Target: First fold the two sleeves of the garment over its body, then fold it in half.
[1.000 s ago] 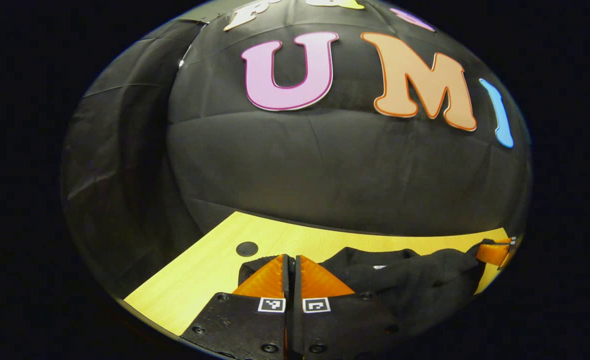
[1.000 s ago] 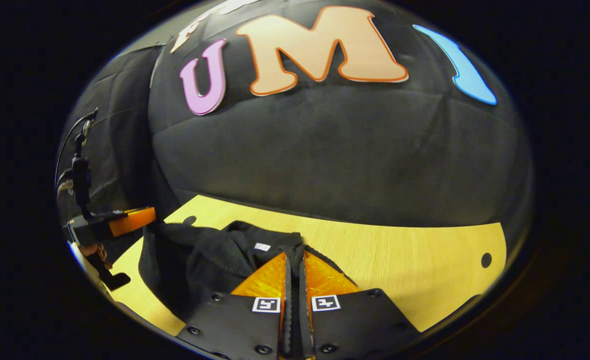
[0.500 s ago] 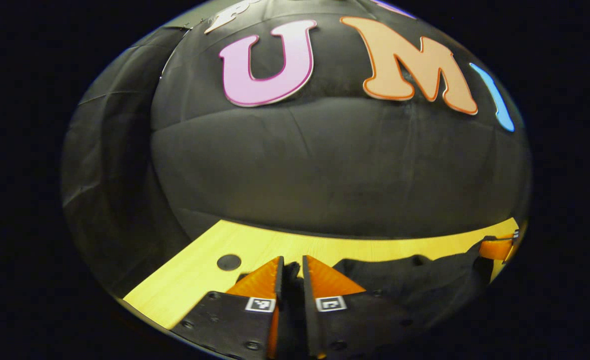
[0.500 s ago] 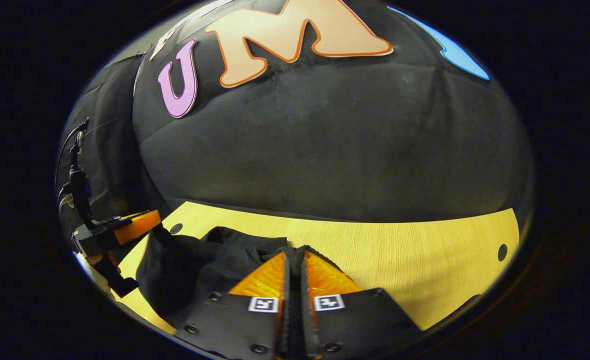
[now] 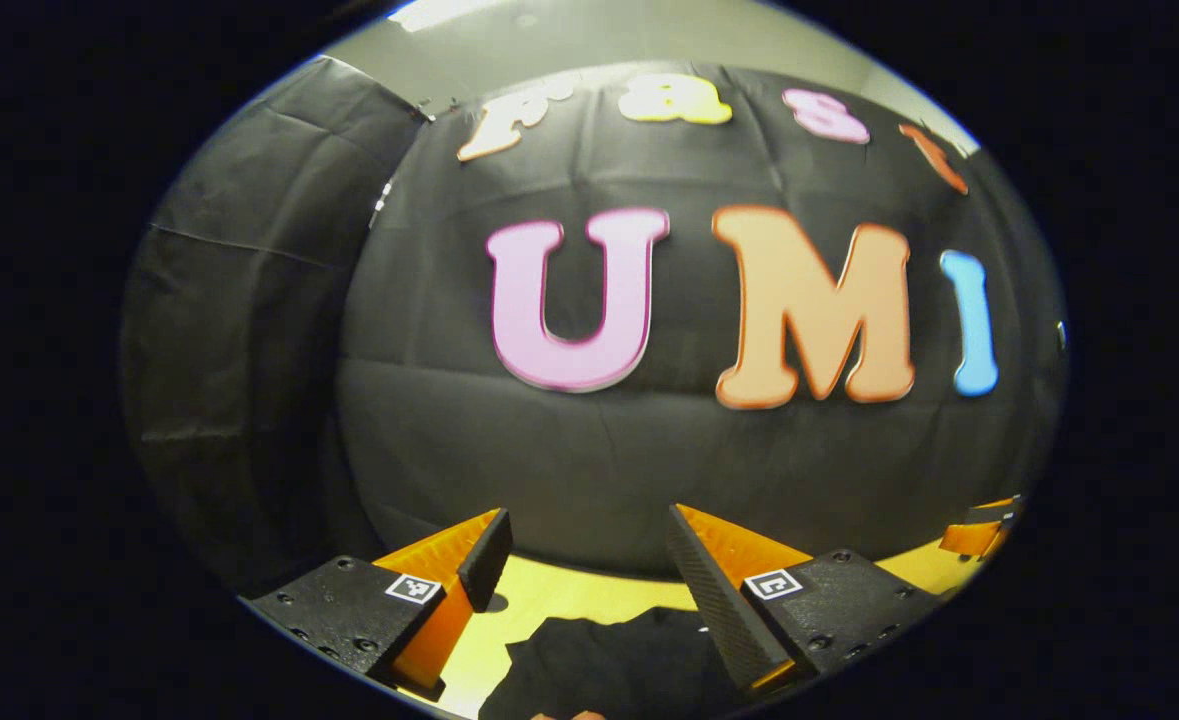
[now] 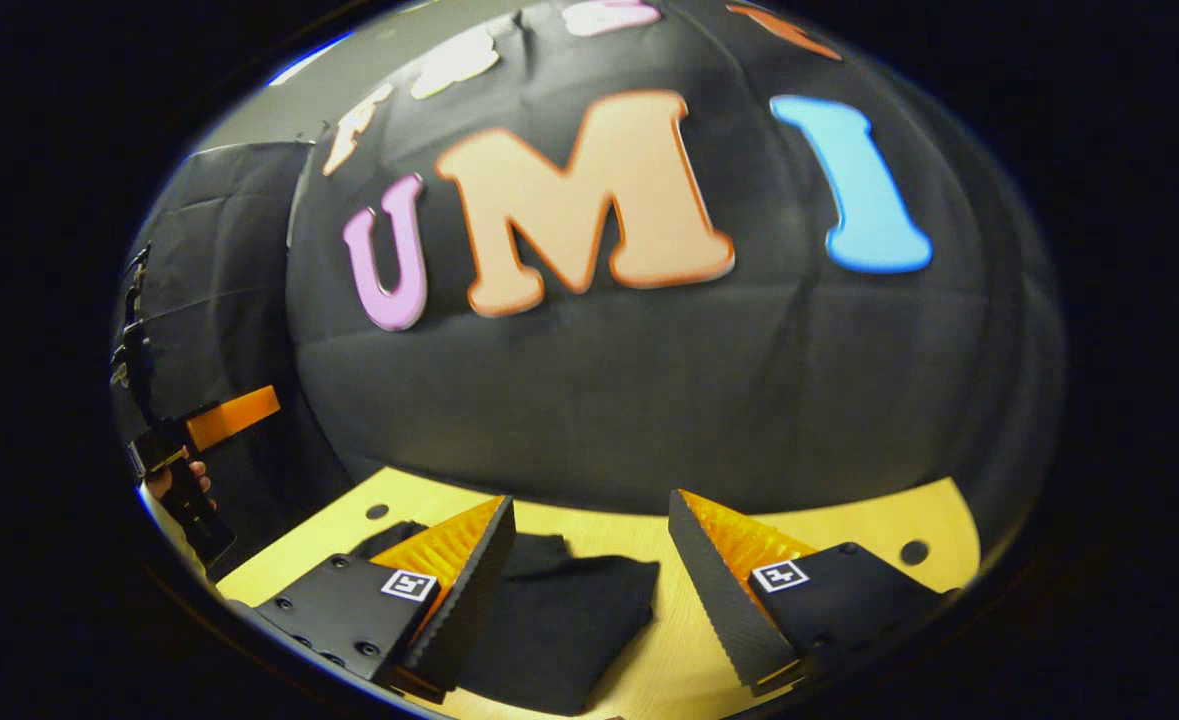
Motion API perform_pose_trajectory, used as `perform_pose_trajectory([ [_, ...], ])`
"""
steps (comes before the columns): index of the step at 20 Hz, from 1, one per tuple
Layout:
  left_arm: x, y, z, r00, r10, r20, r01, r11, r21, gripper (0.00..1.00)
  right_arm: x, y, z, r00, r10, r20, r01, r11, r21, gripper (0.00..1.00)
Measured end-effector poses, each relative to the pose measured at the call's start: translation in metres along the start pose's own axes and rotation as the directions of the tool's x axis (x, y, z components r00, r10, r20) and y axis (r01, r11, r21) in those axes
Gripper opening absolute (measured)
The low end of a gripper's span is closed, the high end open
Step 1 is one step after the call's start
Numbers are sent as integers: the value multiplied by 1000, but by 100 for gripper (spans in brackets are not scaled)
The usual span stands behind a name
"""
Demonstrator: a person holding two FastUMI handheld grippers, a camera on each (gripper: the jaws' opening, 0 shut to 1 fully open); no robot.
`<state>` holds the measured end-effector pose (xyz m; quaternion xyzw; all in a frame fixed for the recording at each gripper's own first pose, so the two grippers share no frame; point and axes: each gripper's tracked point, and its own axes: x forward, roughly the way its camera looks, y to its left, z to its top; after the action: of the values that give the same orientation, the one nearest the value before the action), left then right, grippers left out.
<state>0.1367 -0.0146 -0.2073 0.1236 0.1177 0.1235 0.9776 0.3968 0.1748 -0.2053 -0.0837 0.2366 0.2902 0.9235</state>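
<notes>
Hovering hand-held grippers (image 5: 589, 560) (image 6: 589, 545), fingers apart, above garment (image 6: 559, 620)

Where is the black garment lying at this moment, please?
In the right gripper view the black garment lies folded on the yellow table, below the open right hand-held gripper; nothing holds it.

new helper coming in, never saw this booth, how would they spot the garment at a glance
Find the yellow wooden table that stands before the black cloth wall. The garment lies on it as a compact black folded bundle, below the open right gripper; it is the one soft, dark thing on that pale top.
</notes>
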Motion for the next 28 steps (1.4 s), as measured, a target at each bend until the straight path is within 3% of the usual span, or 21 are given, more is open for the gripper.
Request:
perform_pose_trajectory([
  [3,-60,5,59,994,-34,104,29,998,49,94,-81,21,44,986,-11,165,18,999,-40,94],
  [5,-100,-5,84,982,-115,147,108,993,56,96,-131,28,52,966,-55,253,72,996,-58,98],
  [6,-123,-1,89,979,-138,153,133,990,41,96,-157,33,48,955,-85,284,106,993,-59,94],
  [9,-195,29,77,984,-125,127,128,992,-14,94,-223,62,17,939,-138,316,146,989,-3,94],
  [10,-215,39,68,987,-116,115,119,993,-16,99,-245,73,5,934,-150,325,149,988,28,97],
  [11,-231,50,58,991,-99,95,101,995,-6,98,-265,82,-6,929,-163,333,154,987,53,94],
  [12,-246,62,45,995,-81,66,80,997,13,97,-283,89,-18,924,-186,334,171,983,74,100],
  [13,-259,69,34,997,-75,31,74,997,37,94,-296,93,-29,920,-213,329,194,977,90,97],
  [15,-283,76,16,996,-87,-22,88,993,79,94,-318,104,-48,921,-242,304,218,969,112,93],
  [17,-297,74,16,993,-115,-36,118,989,85,92,-336,116,-62,930,-245,274,219,968,124,100],
  [21,-321,73,30,989,-148,-10,148,986,73,92,-352,130,-65,930,-245,275,207,965,160,94],
  [22,-327,74,34,988,-153,0,153,985,74,92,-354,135,-68,933,-238,270,200,966,161,97],
  [28,-343,106,56,993,-108,52,102,989,108,94,-374,149,-59,924,-222,311,189,973,132,97],
])
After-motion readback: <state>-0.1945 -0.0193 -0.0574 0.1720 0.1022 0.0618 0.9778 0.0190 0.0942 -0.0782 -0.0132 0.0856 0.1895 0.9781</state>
